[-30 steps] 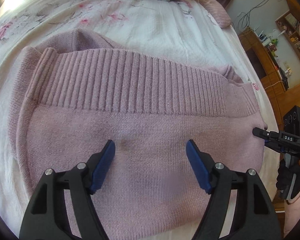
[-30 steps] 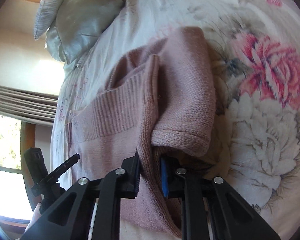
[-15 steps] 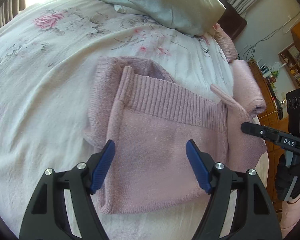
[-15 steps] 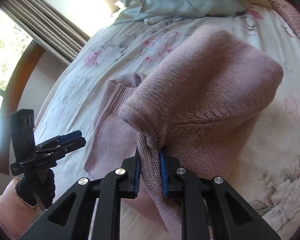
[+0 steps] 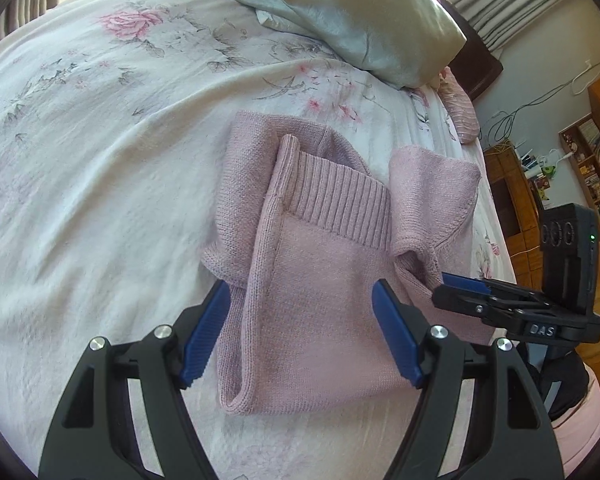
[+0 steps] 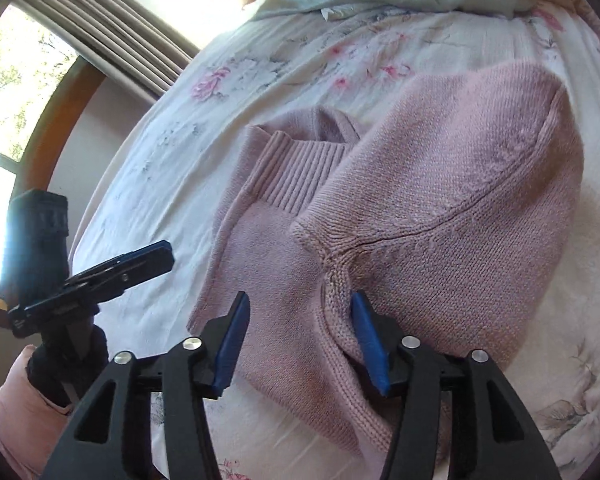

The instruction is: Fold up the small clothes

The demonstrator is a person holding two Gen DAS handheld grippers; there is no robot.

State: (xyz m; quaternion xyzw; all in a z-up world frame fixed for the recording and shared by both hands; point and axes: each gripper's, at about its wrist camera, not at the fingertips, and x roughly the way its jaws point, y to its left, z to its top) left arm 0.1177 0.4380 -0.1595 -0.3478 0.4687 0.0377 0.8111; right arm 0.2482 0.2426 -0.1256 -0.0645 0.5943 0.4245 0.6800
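Both claws spread wide over a half-folded pink sweater on the bed.

Nearest, the right claw stood apart, astride the sleeve seam, gripping nothing; the left claw hung parted over the sweater. Beyond, the folded-in sleeve bulged loosely – unpinned, it could spring outward and spoil the fold. Farther off – a grey pillow on the floral bedspread.

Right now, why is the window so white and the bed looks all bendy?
In the right wrist view, sun through the window washes it out and glare whitens the wall top centre; in the left wrist view, the fisheye lens curves the bedspread and darkens the corners, though the pink sweater stays sharp.
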